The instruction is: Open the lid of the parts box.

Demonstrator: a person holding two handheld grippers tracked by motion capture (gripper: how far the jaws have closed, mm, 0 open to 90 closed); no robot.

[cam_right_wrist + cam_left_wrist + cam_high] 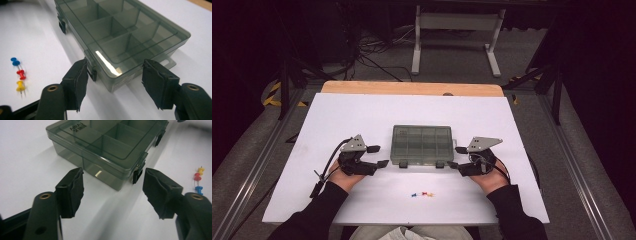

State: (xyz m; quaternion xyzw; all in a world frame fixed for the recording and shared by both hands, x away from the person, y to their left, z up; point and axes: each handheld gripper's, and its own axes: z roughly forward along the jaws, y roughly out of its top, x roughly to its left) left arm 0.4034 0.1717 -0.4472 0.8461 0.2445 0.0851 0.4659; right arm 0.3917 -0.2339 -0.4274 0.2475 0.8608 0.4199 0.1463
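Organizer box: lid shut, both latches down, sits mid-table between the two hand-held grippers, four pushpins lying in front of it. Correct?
Not quite: there are three pushpins, not four: one blue, one red, one yellow, as the right gripper view shows. The rest holds: the organizer box has its lid shut, both latches down, and sits mid-table between the left hand-held gripper and the right hand-held gripper.

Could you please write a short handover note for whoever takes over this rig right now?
Left gripper: jaws open, empty, aimed at the near left corner of the organiser box.
Right gripper: jaws open, empty, flanking the box's near right corner, not gripping.
Box: lid closed, both front latches look fastened, mid-board.
Three pushpins, blue, red and yellow, lie loose on the white board nearer the person.
Done: nothing visible. Left: probably open the box and put the pins in.
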